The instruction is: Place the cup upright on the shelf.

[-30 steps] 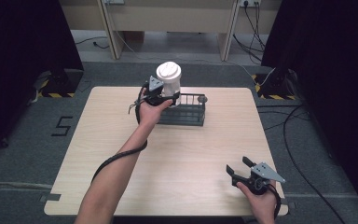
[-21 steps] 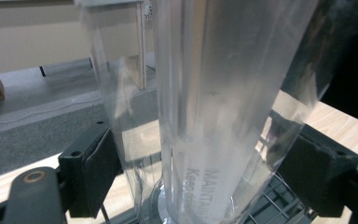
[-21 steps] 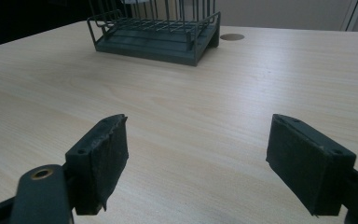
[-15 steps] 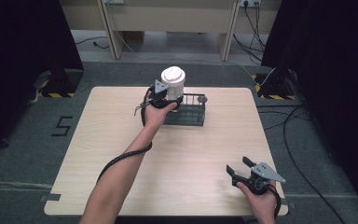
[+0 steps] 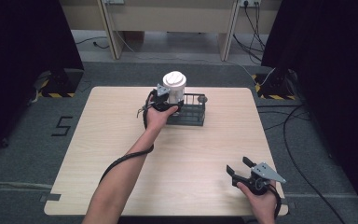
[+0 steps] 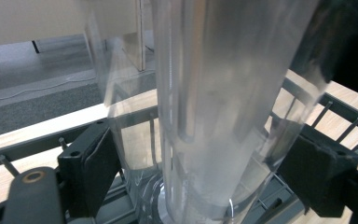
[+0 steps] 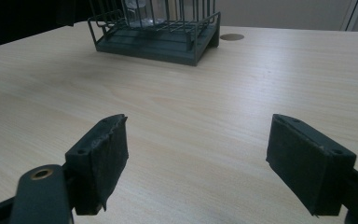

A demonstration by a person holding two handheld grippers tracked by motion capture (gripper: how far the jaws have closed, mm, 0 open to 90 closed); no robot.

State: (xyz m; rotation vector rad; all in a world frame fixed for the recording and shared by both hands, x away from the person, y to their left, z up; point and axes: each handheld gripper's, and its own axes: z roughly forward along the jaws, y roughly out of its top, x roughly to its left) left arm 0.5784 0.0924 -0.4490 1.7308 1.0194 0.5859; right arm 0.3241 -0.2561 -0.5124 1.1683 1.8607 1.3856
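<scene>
Your left tool point(image 5: 164, 99) grips a clear cup point(image 6: 223, 107) with a white lid, jaws pressed to its sides. It has moved rightward and now hangs over the wire rack point(image 5: 192, 112), apparently for placing. Your right tool point(image 7: 214, 158) rests wide open and empty over the surface point(image 5: 200, 154), rack well ahead.

A lab-like recording space: a lone wooden table point(image 5: 121, 140) on grey carpet point(image 5: 28, 154), black curtains point(image 5: 23, 37), hazard-taped stands point(image 5: 56, 84).
</scene>
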